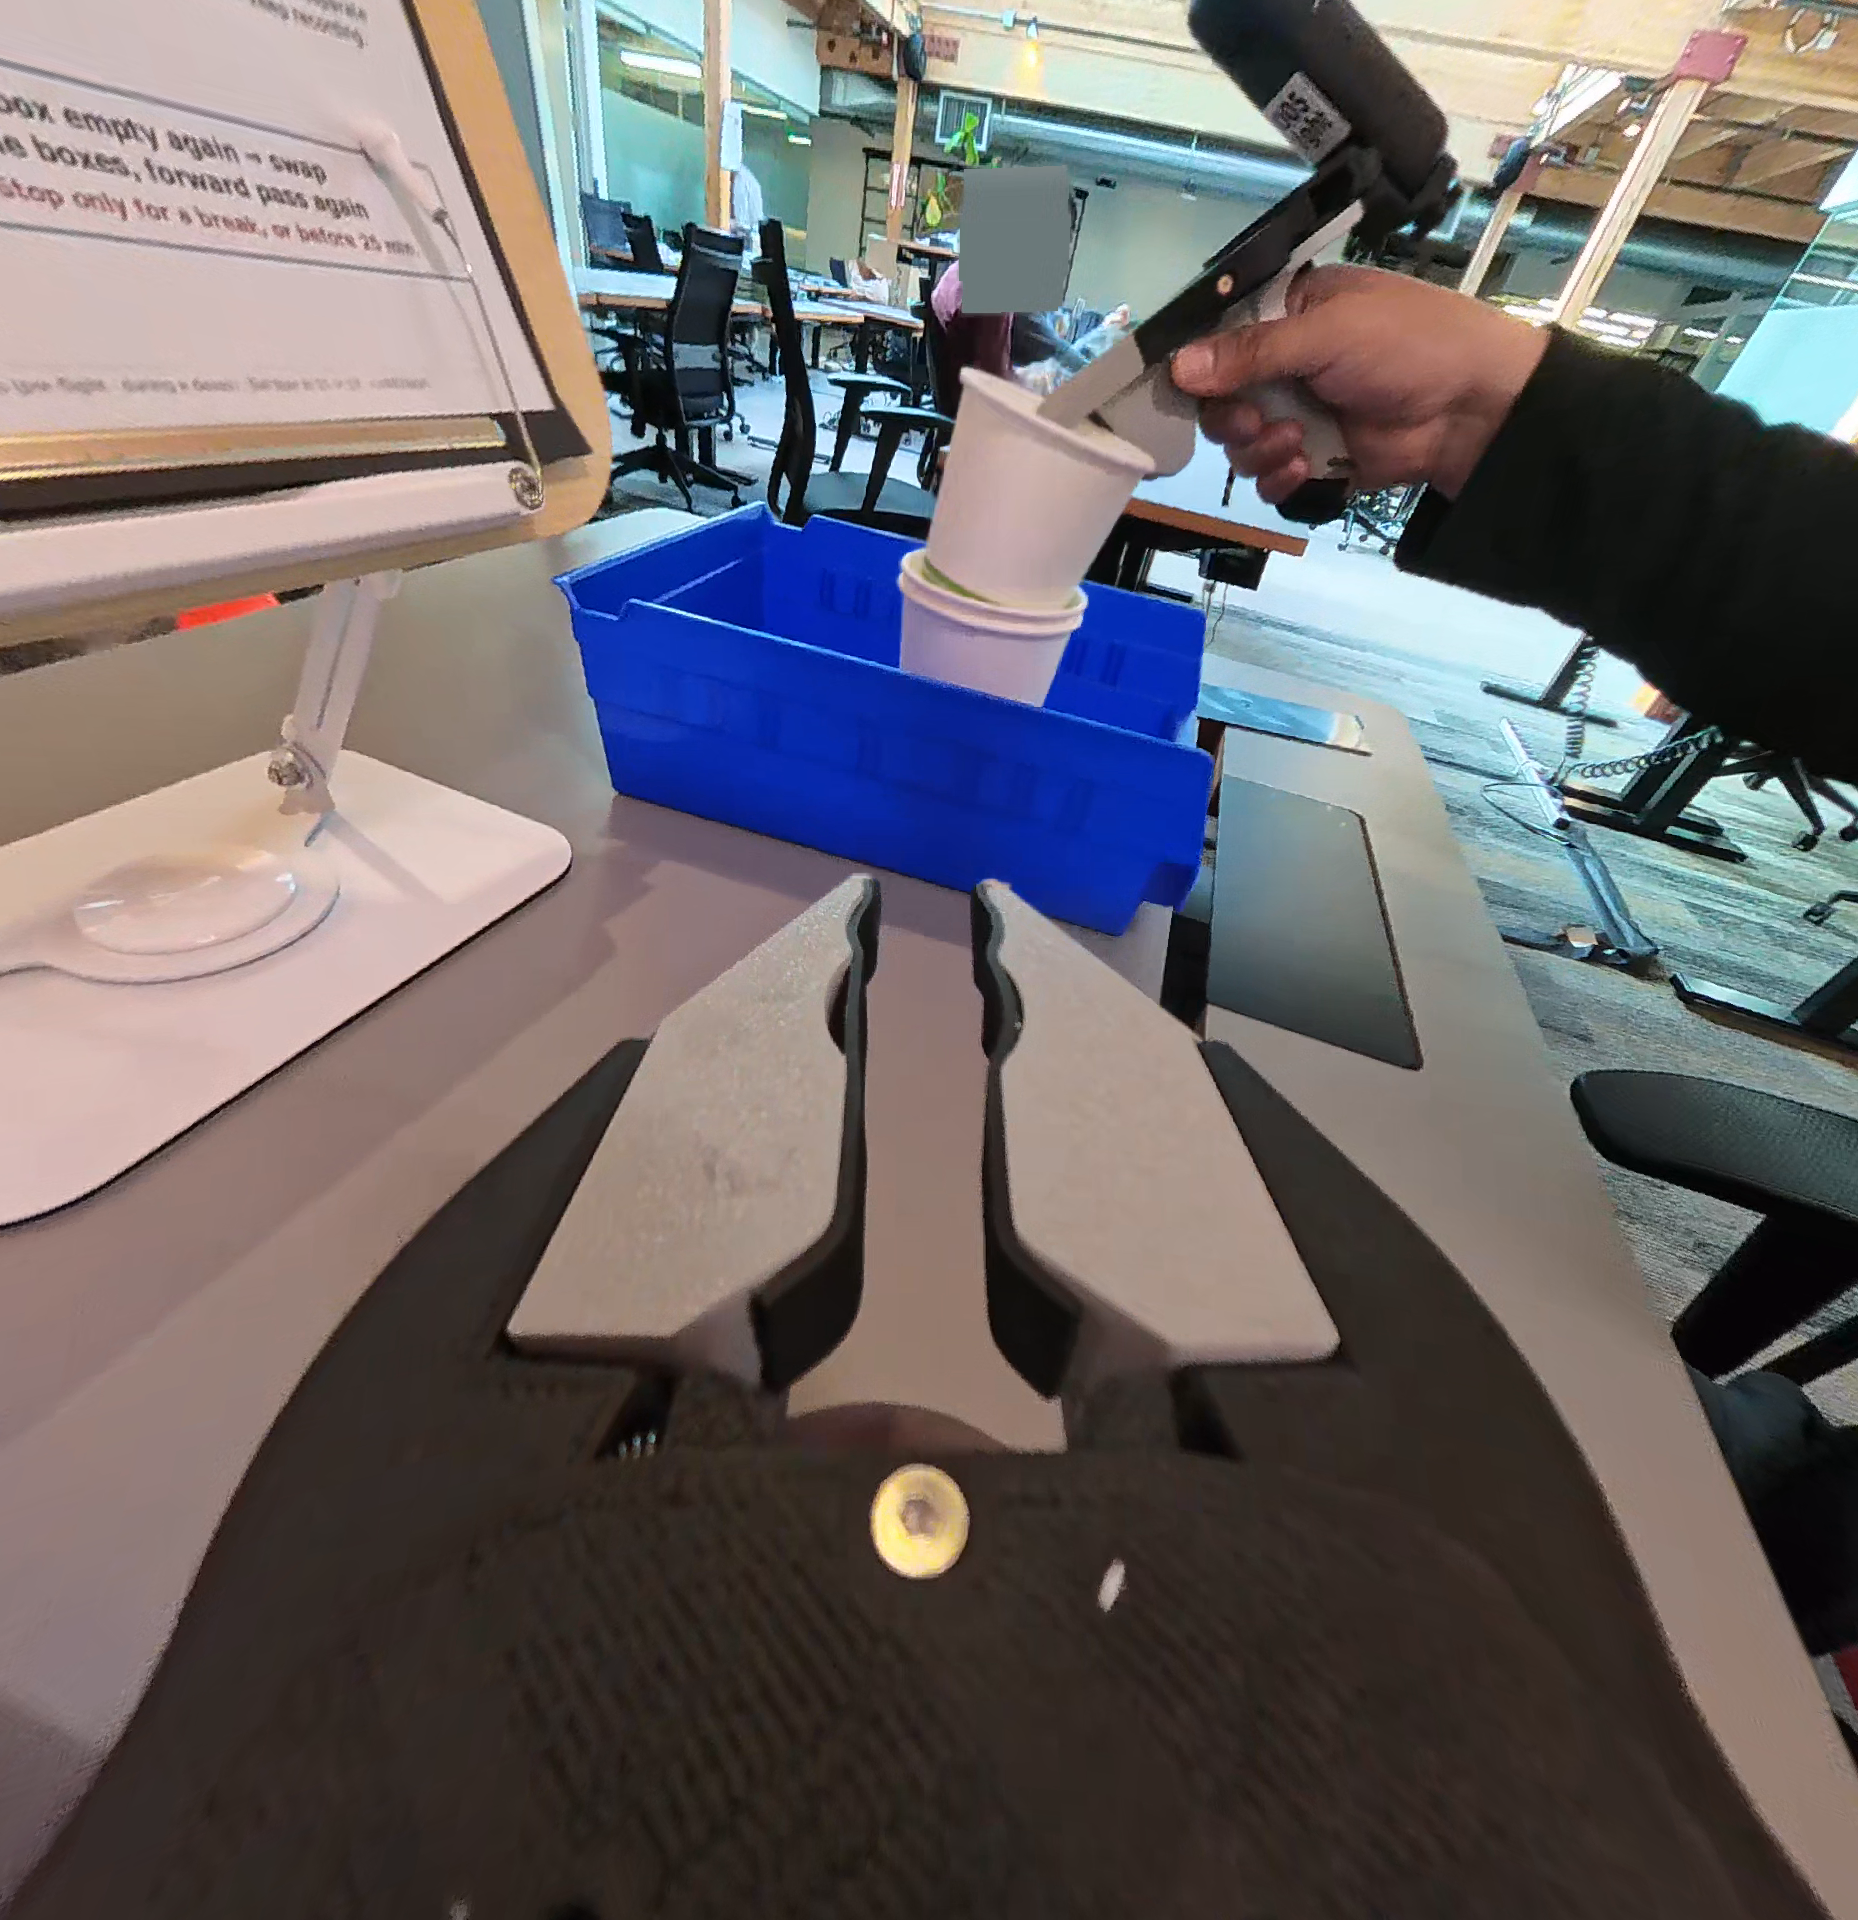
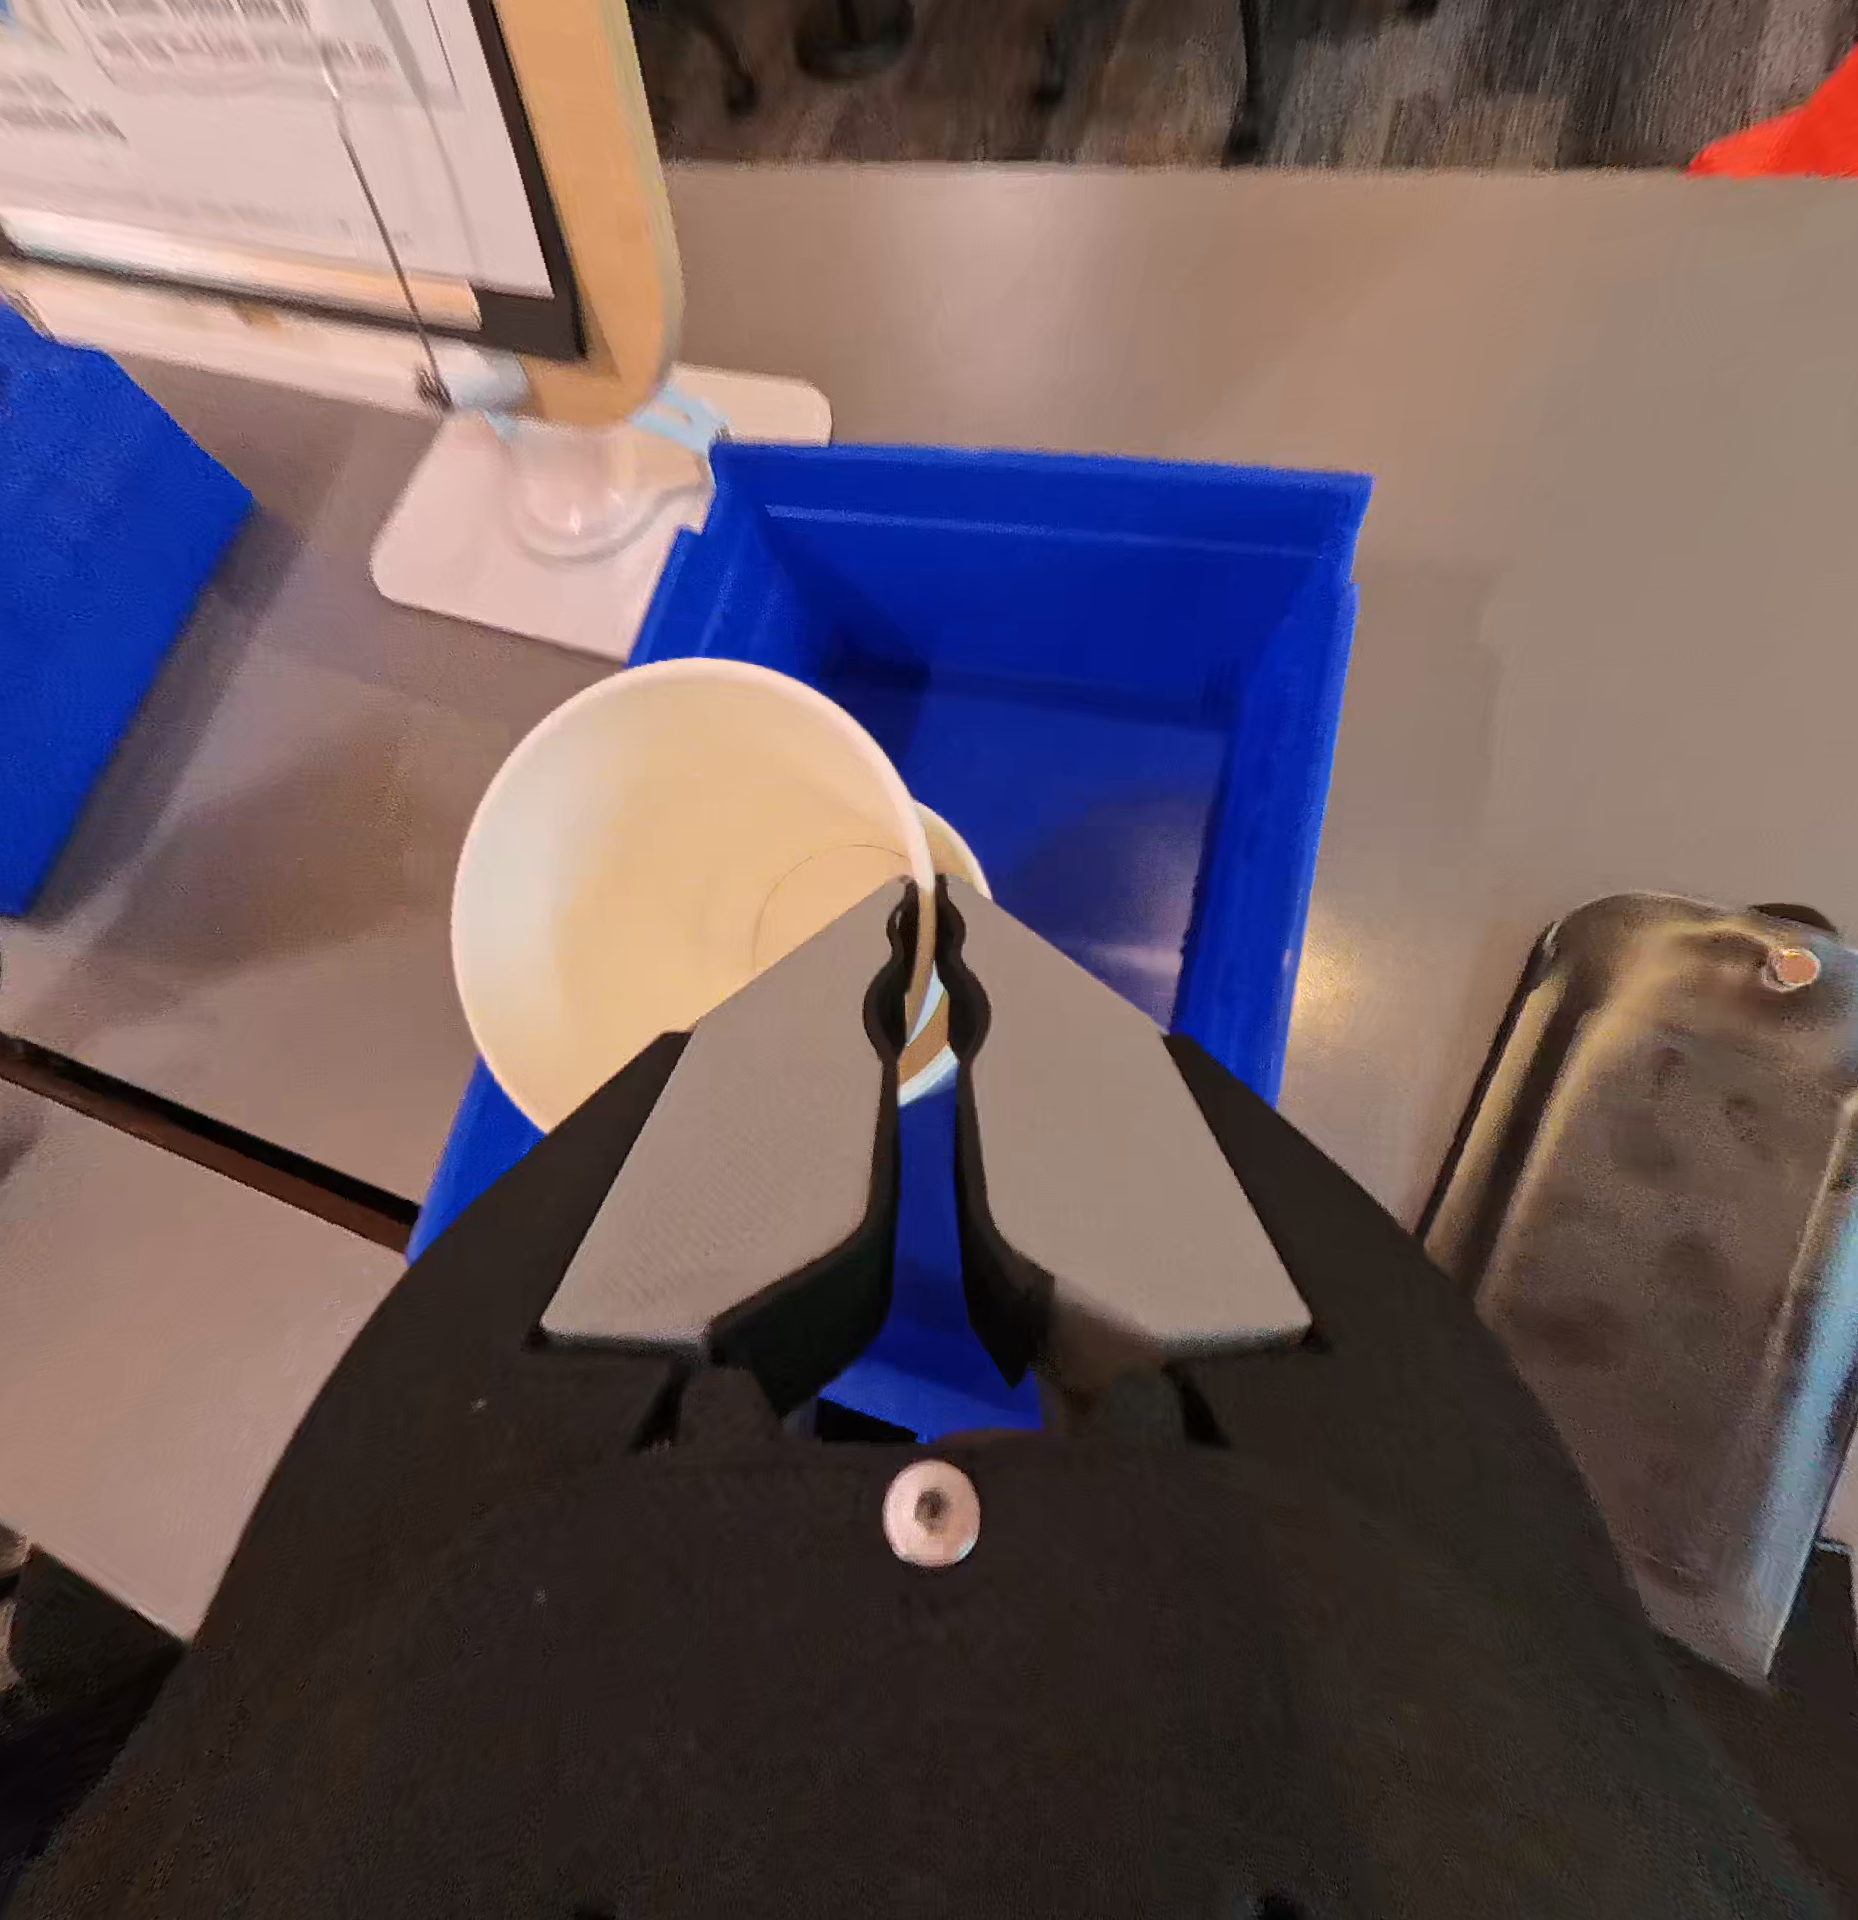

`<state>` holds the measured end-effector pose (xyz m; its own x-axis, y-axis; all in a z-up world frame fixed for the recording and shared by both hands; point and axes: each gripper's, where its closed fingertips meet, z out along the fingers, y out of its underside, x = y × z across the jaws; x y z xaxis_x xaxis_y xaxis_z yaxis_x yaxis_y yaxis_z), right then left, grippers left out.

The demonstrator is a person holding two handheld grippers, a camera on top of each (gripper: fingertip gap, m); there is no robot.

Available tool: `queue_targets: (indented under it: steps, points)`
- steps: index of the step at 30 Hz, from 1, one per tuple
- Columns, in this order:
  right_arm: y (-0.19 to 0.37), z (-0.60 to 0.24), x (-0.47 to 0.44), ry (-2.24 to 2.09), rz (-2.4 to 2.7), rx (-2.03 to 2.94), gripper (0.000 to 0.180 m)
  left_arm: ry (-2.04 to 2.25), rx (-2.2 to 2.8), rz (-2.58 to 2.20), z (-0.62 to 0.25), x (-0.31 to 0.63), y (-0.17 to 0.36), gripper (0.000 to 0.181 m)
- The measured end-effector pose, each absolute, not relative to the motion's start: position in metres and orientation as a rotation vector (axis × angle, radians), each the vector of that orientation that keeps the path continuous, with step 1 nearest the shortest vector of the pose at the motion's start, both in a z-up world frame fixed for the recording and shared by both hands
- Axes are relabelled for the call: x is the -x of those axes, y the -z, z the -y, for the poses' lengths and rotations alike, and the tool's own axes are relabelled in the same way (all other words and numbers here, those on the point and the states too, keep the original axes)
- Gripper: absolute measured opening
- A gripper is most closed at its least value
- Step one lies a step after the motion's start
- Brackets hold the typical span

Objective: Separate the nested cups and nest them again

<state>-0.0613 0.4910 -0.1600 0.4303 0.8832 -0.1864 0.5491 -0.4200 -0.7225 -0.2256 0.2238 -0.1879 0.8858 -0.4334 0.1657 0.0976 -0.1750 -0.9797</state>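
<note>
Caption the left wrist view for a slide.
Right gripper pinches the tilted upper cup's rim over the lower cup in the blue bin.

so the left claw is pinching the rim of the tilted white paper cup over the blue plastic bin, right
Not quite: the right claw is pinching the rim of the tilted white paper cup over the blue plastic bin, as the right wrist view shows. The left claw is open, holding nothing, back over the table.

2 white cups (image 1: 1018, 499), blue bin (image 1: 883, 748), grey table (image 1: 468, 1039), grey-and-black gripper fingers (image 1: 738, 1122), white stand base (image 1: 177, 935)
</note>
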Motion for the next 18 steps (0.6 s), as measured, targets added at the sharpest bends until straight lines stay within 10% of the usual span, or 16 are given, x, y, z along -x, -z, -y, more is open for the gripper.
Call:
queue_targets:
  steps: [6, 18]
  points:
    - [0.171, -0.490, 0.073, -0.650, 1.270, 2.107, 0.027, 0.492, 1.694, -0.235, -0.224, 0.232, 0.191, 0.016]
    - [0.056, -0.361, 0.149, -0.987, 1.296, 1.462, 0.024, 0.424, 1.767, -0.233, -0.230, 0.236, 0.205, 0.017]
